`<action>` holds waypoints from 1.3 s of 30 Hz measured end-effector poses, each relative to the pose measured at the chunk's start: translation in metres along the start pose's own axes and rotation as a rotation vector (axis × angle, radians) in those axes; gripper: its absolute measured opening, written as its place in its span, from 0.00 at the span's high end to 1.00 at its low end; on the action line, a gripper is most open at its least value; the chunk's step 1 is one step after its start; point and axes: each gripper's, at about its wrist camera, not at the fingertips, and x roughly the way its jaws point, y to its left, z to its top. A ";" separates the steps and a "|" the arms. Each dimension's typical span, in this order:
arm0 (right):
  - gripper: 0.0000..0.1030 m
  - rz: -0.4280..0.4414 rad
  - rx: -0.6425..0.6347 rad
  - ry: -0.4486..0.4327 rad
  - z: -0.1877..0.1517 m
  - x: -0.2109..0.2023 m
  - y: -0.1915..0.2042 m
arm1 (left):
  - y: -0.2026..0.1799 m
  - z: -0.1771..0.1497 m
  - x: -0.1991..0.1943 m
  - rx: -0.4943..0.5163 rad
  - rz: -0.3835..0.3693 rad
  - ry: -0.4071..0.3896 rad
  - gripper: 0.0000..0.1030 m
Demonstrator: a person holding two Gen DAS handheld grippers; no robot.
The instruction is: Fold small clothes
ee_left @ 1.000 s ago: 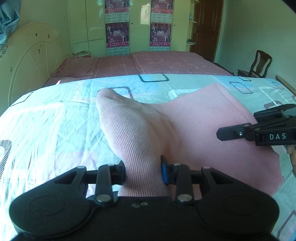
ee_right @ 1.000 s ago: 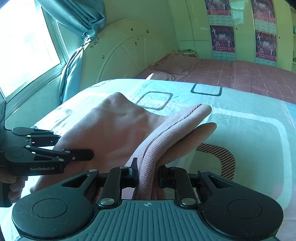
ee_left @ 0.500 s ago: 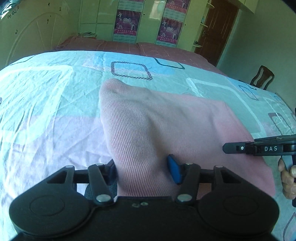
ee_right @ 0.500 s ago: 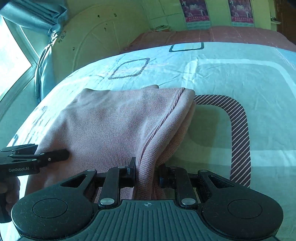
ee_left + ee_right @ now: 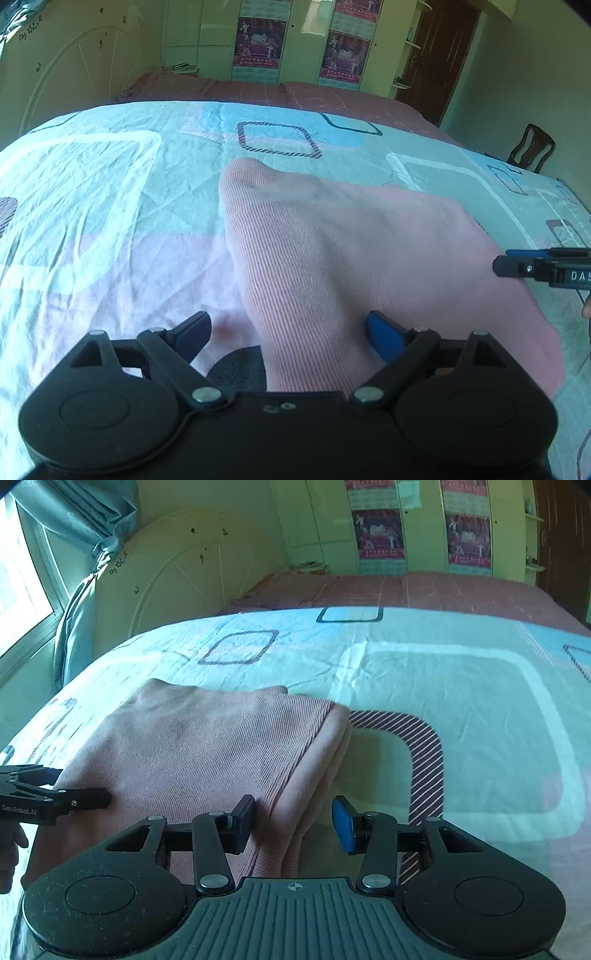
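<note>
- Pink rib-knit garment [image 5: 332,258], folded, flat on patterned bedsheet [image 5: 92,203].
- Left gripper [image 5: 288,332] just opening, spread wide over garment's edge.
- Right gripper [image 5: 293,819] just opening, spread, straddling folded edge.

You're looking at a pink ribbed knit garment [image 5: 207,746] lying folded on the bed, its layers stacked along the right edge, where a darker seam line runs. Its far left corner bunches up slightly; the rest lies fairly flat on the patterned sheet.

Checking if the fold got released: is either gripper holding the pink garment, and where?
Neither: left gripper and right gripper have just been opening around pink garment edges.
</note>
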 end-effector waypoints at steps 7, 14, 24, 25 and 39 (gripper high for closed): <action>0.63 0.003 -0.127 -0.054 0.018 -0.010 0.013 | -0.005 0.023 -0.035 0.086 0.020 -0.153 0.78; 0.81 -0.042 -0.278 0.021 0.018 0.033 0.034 | -0.029 0.040 0.006 0.223 0.021 -0.034 0.82; 0.83 -0.082 -0.285 0.111 0.013 0.059 0.012 | -0.028 0.035 0.021 0.246 0.046 0.012 0.82; 0.83 -0.083 -0.284 0.115 0.014 0.059 0.012 | -0.029 0.036 0.021 0.249 0.050 0.013 0.82; 0.83 0.034 -0.273 0.026 0.008 -0.014 0.034 | -0.055 0.014 -0.032 0.267 0.125 -0.021 0.82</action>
